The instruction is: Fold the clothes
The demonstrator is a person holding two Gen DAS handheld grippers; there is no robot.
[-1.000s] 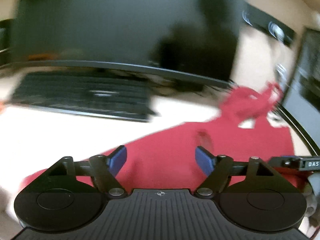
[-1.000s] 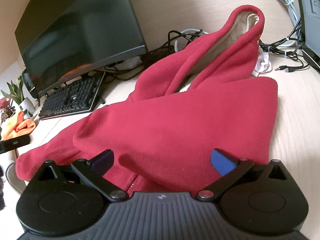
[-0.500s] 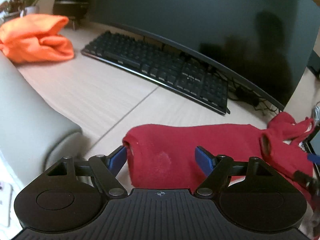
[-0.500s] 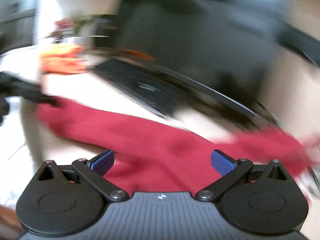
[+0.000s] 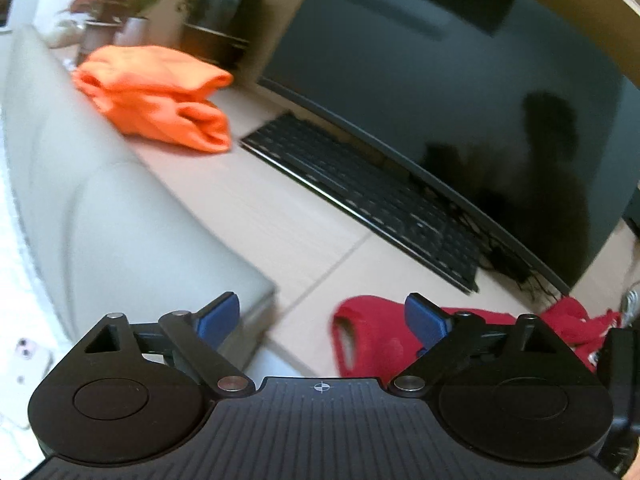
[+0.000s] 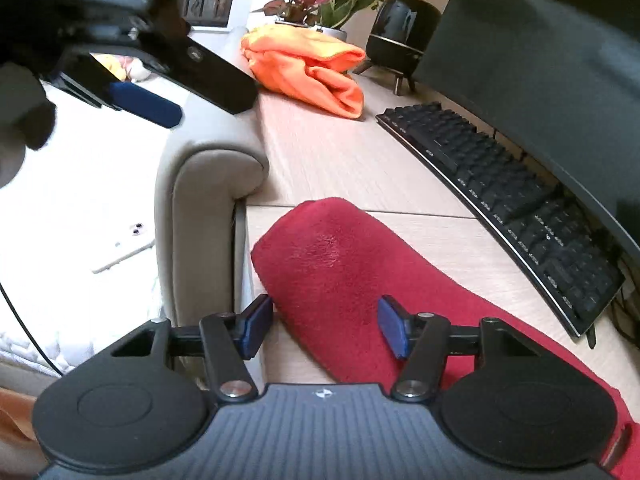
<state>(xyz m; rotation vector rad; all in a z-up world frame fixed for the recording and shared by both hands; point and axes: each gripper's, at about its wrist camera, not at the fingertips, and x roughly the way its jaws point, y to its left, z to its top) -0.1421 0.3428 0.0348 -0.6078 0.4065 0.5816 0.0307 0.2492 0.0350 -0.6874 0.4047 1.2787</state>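
A: What could have gone wrong from there?

B: Going left to right: the left gripper [image 5: 322, 312] had its jaws spread wide and opening further, with nothing between them. The red garment's [image 6: 340, 264] cuff end sat just behind the jaw on the right, not in the gap. So that end looked unheld, and I judged it could slump or drag across the tabletop [image 6: 340, 160] if the other hand pulled.

A: And the right one?

B: The right gripper [image 6: 326, 322] had the red sleeve lying between its jaws, which were closing. The pads had not yet met the fleece; I saw a gap on both sides. If they shut on only the top layer, the thick roll could slip out, or the fold could come out skewed.

A: Anything close by?

B: The sleeve end lay just ahead of the right jaws, near the tabletop's edge and the grey armrest [image 6: 208, 216] off to their left. A careless tug might have taken it over the edge.

A: The poses?

B: Both tilted downward toward the tabletop. In the right wrist view, the left gripper hung up and to the left of the right jaws.
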